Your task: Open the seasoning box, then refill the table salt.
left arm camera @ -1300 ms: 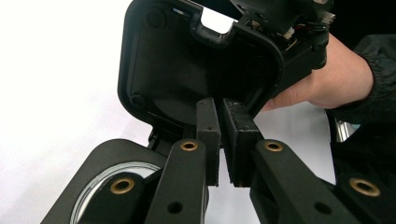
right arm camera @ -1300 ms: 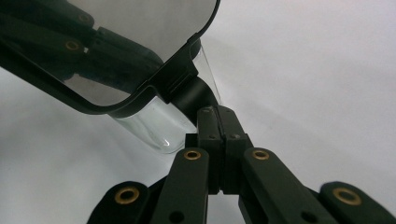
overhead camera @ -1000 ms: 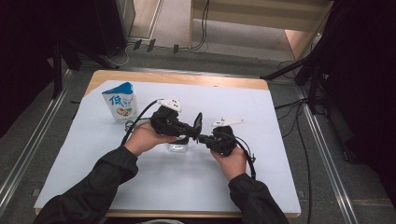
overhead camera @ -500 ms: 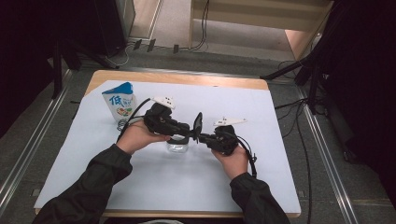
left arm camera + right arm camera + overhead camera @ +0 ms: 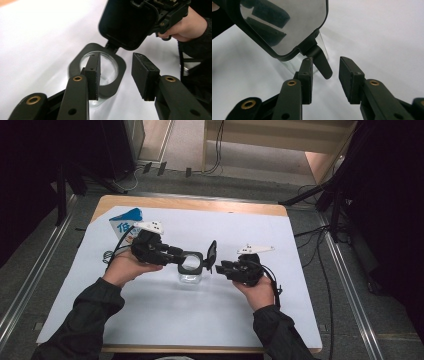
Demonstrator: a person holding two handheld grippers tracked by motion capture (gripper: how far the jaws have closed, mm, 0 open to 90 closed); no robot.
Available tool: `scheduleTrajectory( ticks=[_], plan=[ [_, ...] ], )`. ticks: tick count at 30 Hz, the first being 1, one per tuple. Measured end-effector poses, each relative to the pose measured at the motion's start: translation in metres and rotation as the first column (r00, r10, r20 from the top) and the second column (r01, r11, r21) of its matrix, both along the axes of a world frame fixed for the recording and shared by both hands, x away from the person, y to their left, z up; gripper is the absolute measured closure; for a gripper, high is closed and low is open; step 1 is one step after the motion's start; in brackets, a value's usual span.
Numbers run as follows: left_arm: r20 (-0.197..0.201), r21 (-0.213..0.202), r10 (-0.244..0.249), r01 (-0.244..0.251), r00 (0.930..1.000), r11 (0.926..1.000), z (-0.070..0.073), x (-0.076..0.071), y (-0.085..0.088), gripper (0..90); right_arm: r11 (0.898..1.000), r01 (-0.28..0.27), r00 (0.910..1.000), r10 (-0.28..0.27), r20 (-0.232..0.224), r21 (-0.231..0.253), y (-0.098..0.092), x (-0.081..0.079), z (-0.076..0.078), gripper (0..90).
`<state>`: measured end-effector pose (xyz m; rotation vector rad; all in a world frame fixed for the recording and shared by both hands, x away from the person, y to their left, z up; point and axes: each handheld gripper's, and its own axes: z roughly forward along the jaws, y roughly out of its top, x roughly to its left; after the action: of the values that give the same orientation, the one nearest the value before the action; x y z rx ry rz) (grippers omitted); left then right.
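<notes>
A clear jar [image 5: 190,278] with a black rim [image 5: 120,72] stands mid-table. Its hinged black lid [image 5: 212,254] is flipped up, and the lid [image 5: 126,22] rises behind the rim in the left gripper view. My left gripper [image 5: 186,260] reaches the rim from the left; the left gripper [image 5: 117,75] is open, its jaws just opening, one pad [image 5: 93,75] over the mouth. My right gripper [image 5: 218,268] comes from the right. This right gripper [image 5: 325,80] is open and has been opening, the lid's tab [image 5: 322,63] loose between its pads.
A blue and white carton [image 5: 125,223] stands at the back left of the white mat [image 5: 250,315]. The mat covers a wooden table [image 5: 200,205]. Cables trail on the floor beyond the right edge.
Both grippers' jaws have spread apart. The left hand has drawn back to the left, away from the lid. The lid stays upright and the jar has not moved.
</notes>
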<state>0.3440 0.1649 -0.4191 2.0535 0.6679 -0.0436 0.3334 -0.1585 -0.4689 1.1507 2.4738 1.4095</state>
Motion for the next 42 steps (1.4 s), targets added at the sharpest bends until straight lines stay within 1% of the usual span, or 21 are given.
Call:
scheduleTrajectory(
  ticks=[3,5,6,8,9,11,14,15,17,19,20,22,24,25,28,31,32,36,39,41,42],
  plan=[
    [-0.001,0.018,0.043,-0.043,0.9991,0.9989,0.001,-0.002,0.011,58.1,1.0,-0.001,1.0,0.001,0.006,0.002,-0.002,0.001,0.001,63.7],
    [-0.031,0.018,0.059,-0.058,0.9978,0.9981,0.0,-0.002,0.019,54.1,1.0,0.0,1.0,0.0,0.006,0.001,-0.003,0.002,0.001,62.8],
    [-0.038,0.015,0.063,-0.063,0.9973,0.9979,0.0,-0.002,0.022,53.0,1.0,-0.001,1.0,0.001,0.007,0.0,-0.003,0.002,0.001,62.2],
    [-0.026,0.011,0.085,-0.085,0.996,0.9963,-0.001,-0.003,0.029,53.0,1.0,-0.006,0.9999,0.006,0.014,-0.006,-0.002,0.002,0.001,61.7],
    [-0.031,-0.005,0.088,-0.088,0.9957,0.9961,-0.001,-0.004,0.032,55.1,1.0,-0.012,0.9998,0.012,0.017,-0.007,-0.002,0.002,0.0,61.3],
    [-0.046,-0.033,0.092,-0.093,0.9947,0.9951,-0.001,-0.003,0.04,55.4,1.0,-0.022,0.9997,0.022,0.012,-0.016,-0.002,0.002,0.0,60.5],
    [-0.031,-0.042,0.118,-0.119,0.9926,0.992,-0.001,-0.005,0.051,50.7,0.999,-0.033,0.9993,0.033,0.015,-0.02,-0.002,0.003,-0.001,60.2],
    [-0.036,-0.042,0.117,-0.119,0.9924,0.9921,-0.001,-0.006,0.054,50.1,0.999,-0.038,0.9993,0.038,0.005,-0.022,-0.002,0.004,-0.002,60.2],
    [-0.029,-0.026,0.13,-0.13,0.9911,0.9911,-0.001,-0.008,0.059,46.9,0.999,-0.04,0.9992,0.04,-0.001,-0.02,-0.001,0.006,-0.002,59.7],
    [-0.034,-0.005,0.153,-0.153,0.9876,0.9882,-0.002,-0.01,0.063,45.4,0.999,-0.044,0.999,0.044,-0.002,-0.03,0.0,0.008,-0.003,58.4],
    [-0.025,0.004,0.16,-0.16,0.9868,0.9871,-0.002,-0.011,0.066,45.0,0.998,-0.047,0.9989,0.047,0.0,-0.031,0.001,0.009,-0.004,58.4],
    [-0.031,0.003,0.156,-0.156,0.9872,0.9877,-0.002,-0.011,0.07,43.1,0.998,-0.05,0.9987,0.05,-0.001,-0.037,0.002,0.011,-0.004,58.4],
    [-0.038,0.009,0.171,-0.171,0.9846,0.9853,-0.003,-0.011,0.074,41.2,0.998,-0.054,0.9985,0.054,0.006,-0.038,0.002,0.012,-0.004,58.3],
    [-0.039,0.004,0.178,-0.178,0.9832,0.984,-0.004,-0.012,0.076,41.1,0.998,-0.055,0.9984,0.056,0.007,-0.041,0.002,0.013,-0.004,58.4],
    [-0.036,0.019,0.187,-0.187,0.9817,0.9823,-0.005,-0.012,0.082,41.1,0.998,-0.052,0.9986,0.053,0.01,-0.04,0.002,0.014,-0.002,58.2],
    [-0.035,0.041,0.203,-0.202,0.9785,0.9786,-0.007,-0.012,0.089,40.7,0.998,-0.047,0.9988,0.048,0.013,-0.039,0.002,0.017,-0.001,58.1],
    [-0.033,0.049,0.213,-0.211,0.9766,0.9763,-0.008,-0.012,0.091,40.7,0.998,-0.044,0.9989,0.045,0.012,-0.039,0.002,0.018,-0.001,58.1],
    [-0.031,0.062,0.234,-0.232,0.9717,0.9707,-0.011,-0.012,0.1,40.6,0.998,-0.043,0.999,0.044,0.011,-0.039,0.002,0.021,-0.001,58.0],
    [-0.029,0.08,0.251,-0.248,0.9676,0.9655,-0.013,-0.012,0.107,40.8,0.998,-0.045,0.9989,0.046,0.013,-0.039,0.004,0.023,-0.001,58.0],
    [-0.025,0.078,0.268,-0.266,0.963,0.9609,-0.014,-0.011,0.111,41.0,0.998,-0.05,0.9987,0.05,0.013,-0.039,0.004,0.024,-0.001,58.1],
    [-0.027,0.074,0.273,-0.27,0.9617,0.96,-0.014,-0.011,0.114,41.1,0.998,-0.05,0.9986,0.051,0.013,-0.038,0.005,0.025,-0.001,58.1]
  ],
)
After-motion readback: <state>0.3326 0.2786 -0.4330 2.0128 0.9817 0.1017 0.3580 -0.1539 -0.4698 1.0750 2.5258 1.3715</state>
